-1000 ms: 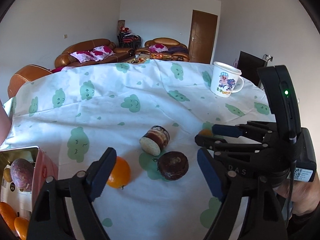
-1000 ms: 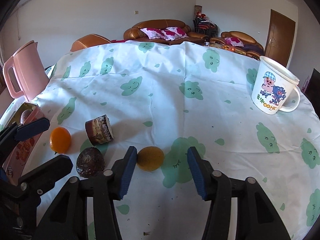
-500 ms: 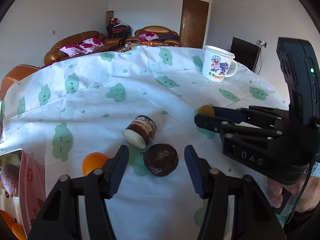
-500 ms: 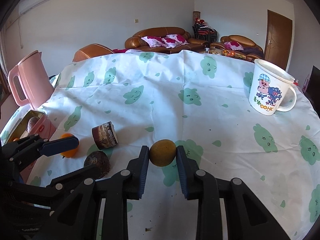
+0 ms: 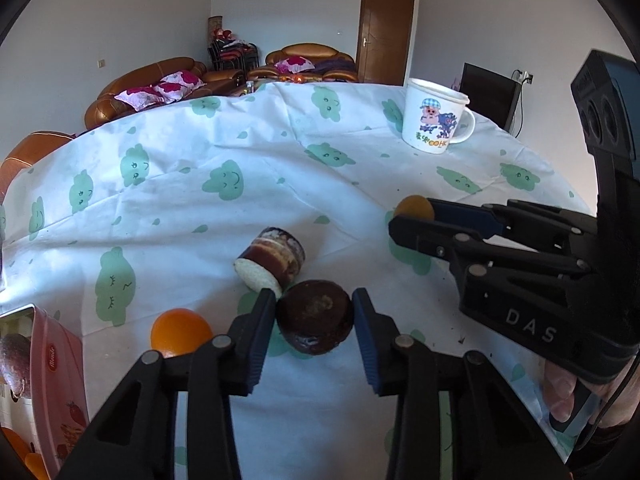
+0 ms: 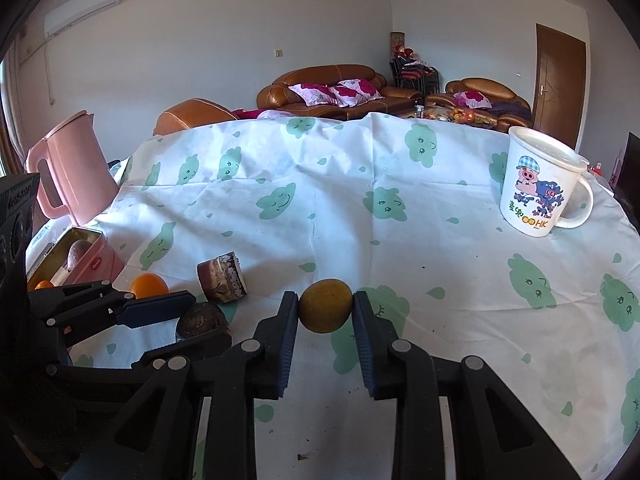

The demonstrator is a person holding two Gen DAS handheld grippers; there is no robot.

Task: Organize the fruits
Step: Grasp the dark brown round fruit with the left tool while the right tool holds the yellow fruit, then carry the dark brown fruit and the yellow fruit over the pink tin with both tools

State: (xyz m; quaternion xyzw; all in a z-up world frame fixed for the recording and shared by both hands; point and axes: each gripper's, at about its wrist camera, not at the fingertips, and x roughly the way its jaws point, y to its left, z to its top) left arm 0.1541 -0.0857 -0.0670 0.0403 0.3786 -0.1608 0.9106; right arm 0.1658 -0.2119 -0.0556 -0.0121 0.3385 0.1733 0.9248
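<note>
My left gripper [image 5: 314, 306] is shut on a dark brown round fruit [image 5: 315, 317], which rests on the cloth; the fruit also shows in the right wrist view [image 6: 202, 320]. My right gripper [image 6: 325, 310] is shut on a yellow-brown round fruit [image 6: 325, 305], seen at the right gripper's tip in the left wrist view [image 5: 414, 208]. An orange [image 5: 180, 331] lies left of the left gripper, also in the right wrist view [image 6: 149, 285]. A pink tin box [image 5: 56, 384] at the left edge holds a purple-brown fruit [image 5: 14, 354] and oranges.
A small layered cake [image 5: 274, 260] lies on its side just behind the dark fruit. A white cartoon mug [image 6: 538, 192] stands at the far right. A pink kettle [image 6: 68, 176] stands at the far left behind the tin [image 6: 94, 256]. The cloud-print tablecloth [image 6: 360, 220] covers the table.
The left gripper moved forward and closed on the dark brown fruit. The right gripper closed on the yellow-brown fruit and still holds it.
</note>
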